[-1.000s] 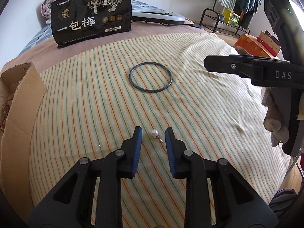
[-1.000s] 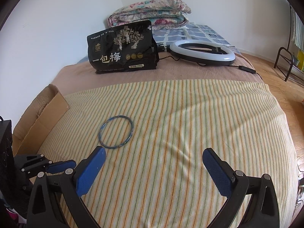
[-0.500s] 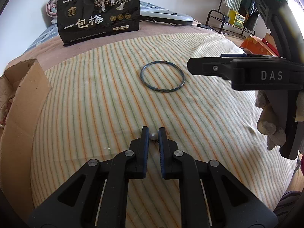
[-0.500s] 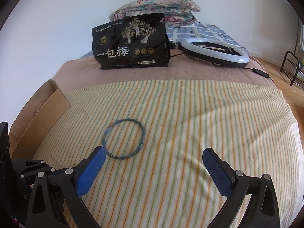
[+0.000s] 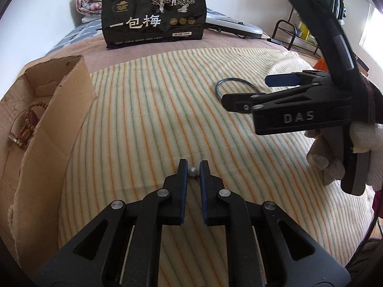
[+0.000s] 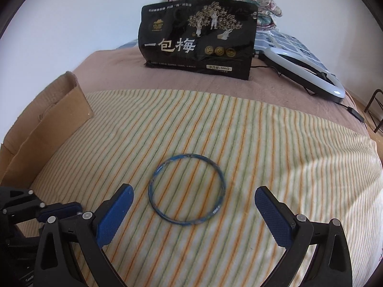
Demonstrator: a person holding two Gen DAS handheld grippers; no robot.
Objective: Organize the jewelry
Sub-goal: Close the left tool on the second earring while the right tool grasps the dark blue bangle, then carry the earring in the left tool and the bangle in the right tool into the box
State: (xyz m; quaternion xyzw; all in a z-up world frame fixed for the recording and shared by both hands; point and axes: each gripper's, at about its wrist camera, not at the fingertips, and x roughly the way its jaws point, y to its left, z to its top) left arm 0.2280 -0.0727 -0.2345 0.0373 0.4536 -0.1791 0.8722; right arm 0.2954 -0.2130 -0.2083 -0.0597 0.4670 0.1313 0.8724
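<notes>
In the left wrist view, the left gripper (image 5: pixel 192 167) at lower centre has its jaws nearly together, pinching a small pearl earring (image 5: pixel 192 171) at the tips above the striped blanket (image 5: pixel 155 124). A cardboard box (image 5: pixel 45 124) at the left edge holds a beaded bracelet (image 5: pixel 31 117). In the right wrist view, the right gripper (image 6: pixel 191 198) is spread wide and holds nothing; a blue bangle (image 6: pixel 187 189) lies flat on the blanket at centre frame, just ahead of and between its fingertips, with a black bag (image 6: pixel 198 38) standing at upper centre.
</notes>
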